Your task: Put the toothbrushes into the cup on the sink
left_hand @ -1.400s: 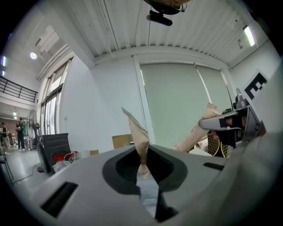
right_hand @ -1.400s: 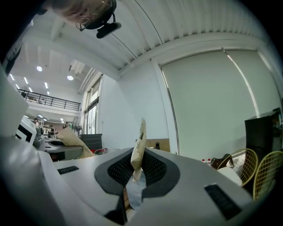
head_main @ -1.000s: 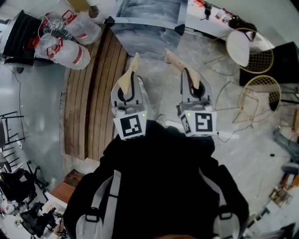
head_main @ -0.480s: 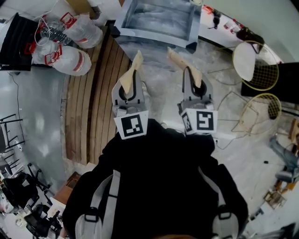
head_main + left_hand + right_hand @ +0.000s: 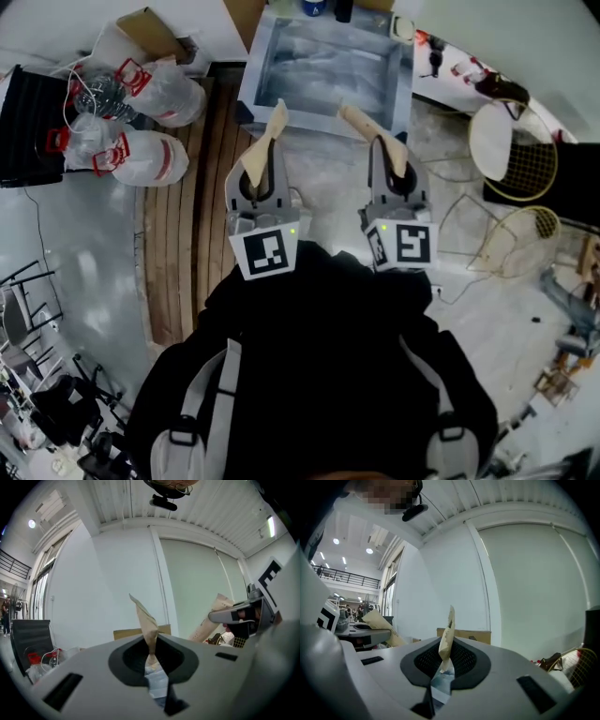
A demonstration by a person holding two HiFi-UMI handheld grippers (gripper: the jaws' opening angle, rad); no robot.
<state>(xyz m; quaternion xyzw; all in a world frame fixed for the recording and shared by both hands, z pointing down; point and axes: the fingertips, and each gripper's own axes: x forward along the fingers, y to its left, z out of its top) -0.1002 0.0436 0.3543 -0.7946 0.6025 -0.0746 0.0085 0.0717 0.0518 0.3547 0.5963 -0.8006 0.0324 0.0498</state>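
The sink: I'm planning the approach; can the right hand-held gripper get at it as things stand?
Probably yes: the sink stands just ahead of the right hand-held gripper, nothing on the floor between them, wire chairs off to the side. Its jaws hold a tan wrapped strip.

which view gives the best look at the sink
The head view: it looks down into the sink, rim and basin clear. The two gripper views face the wall; no sink can be made out there.
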